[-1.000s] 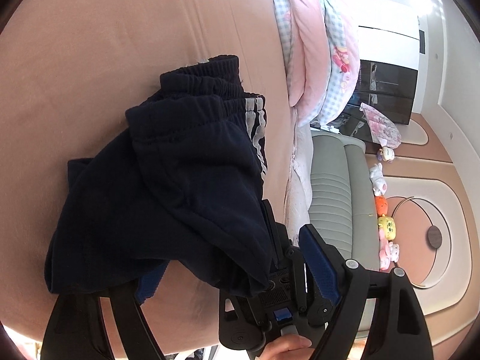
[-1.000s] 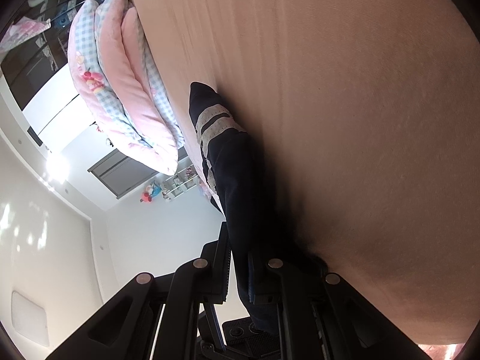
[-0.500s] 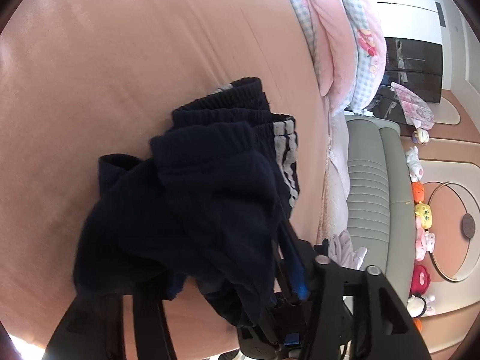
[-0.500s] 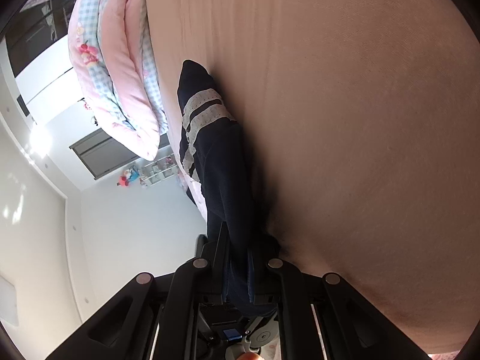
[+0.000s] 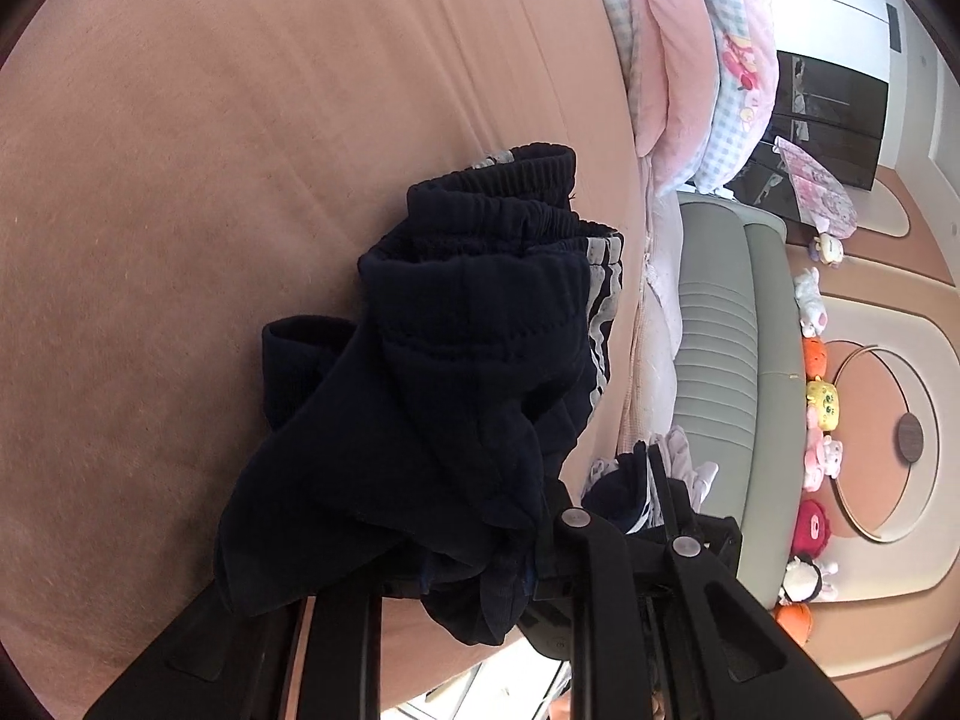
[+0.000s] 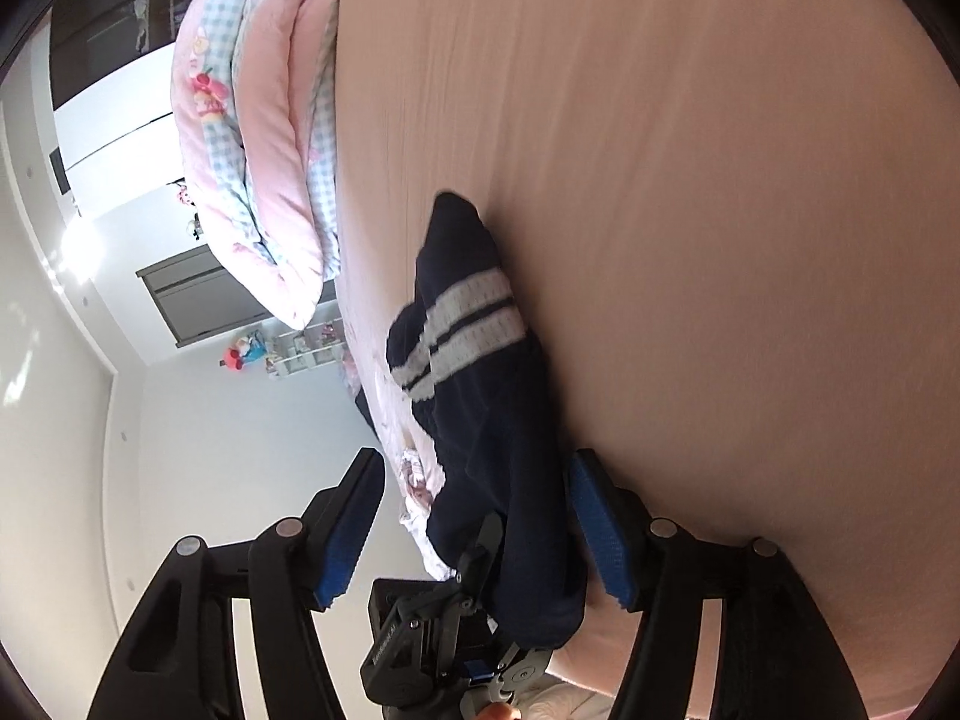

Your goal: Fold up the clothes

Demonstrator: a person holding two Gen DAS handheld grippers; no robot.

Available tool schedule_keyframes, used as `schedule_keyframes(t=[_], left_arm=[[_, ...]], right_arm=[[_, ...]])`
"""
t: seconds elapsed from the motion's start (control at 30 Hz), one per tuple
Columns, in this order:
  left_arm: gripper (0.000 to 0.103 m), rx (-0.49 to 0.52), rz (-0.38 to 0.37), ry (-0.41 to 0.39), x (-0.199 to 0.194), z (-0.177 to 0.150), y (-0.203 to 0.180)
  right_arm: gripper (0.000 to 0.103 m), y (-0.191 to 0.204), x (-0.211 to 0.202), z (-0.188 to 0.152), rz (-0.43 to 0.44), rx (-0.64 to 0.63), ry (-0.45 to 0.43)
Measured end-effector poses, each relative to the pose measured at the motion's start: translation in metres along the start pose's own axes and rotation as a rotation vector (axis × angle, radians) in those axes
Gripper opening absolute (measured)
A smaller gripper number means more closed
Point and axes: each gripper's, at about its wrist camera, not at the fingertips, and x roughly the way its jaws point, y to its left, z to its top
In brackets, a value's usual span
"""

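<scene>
In the left wrist view, the dark navy trousers (image 5: pixel 456 396) are seen bunched in a loose heap on the bed (image 5: pixel 240 150), close to the bed's near edge and not far from the edge that faces the grey sofa (image 5: pixel 714 360). The elastic waistband lies at the far end of the heap, and the cloth runs back from there toward the camera, so the long axis of the garment points roughly along the gripper's own line. The left gripper (image 5: pixel 498 564) is closing, and a fold of the nearest cloth is caught between its jaws — the pads themselves are buried under fabric, but the cloth is gathered and pinched there.

In the right wrist view, a narrow part of the same trousers (image 6: pixel 480 420), marked by pale side stripes, is seen stretching away from the right gripper (image 6: pixel 480 534) toward the folded pink quilt (image 6: pixel 264 138) at the bed's far end. The jaws of this gripper are opening; the blue pads stand clear on either side of the cloth, which lies between them without being pressed.

So the garment is held by the left hand alone, at the near end — the right hand is right beside the striped side but has let go. It is judged that the next move turns on a fresh hold for the right hand, farther along the trousers' length, so that the heap can be drawn out flat on the bed before any fold is made.
</scene>
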Motion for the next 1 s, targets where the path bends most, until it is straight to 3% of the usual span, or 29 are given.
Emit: schedule_keyframes(t=[0.23,0.43,0.53,0.7,1.0], left_arm=[[0.018,0.083,0.045,0.022,0.000,0.006,-0.014],[0.018,0.082,0.022,0.057,0.000,0.011,-0.013],[0.018,0.083,0.016,0.049,-0.001,0.010,-0.013],[0.018,0.092,0.022,0.039,-0.001,0.011,-0.014],[0.018,0.101,0.031,0.022,0.001,0.013,-0.017]], right_arm=[[0.063,0.010,0.010,0.027,-0.034,-0.018,0.026],[0.063,0.023,0.023,0.029,-0.082,-0.150,0.060],[0.063,0.028,0.030,0.033,-0.082,-0.197,0.073],[0.063,0.029,0.034,0.042,-0.065,-0.167,0.065],[0.060,0.045,0.066,0.058,-0.091,-0.265,0.161]])
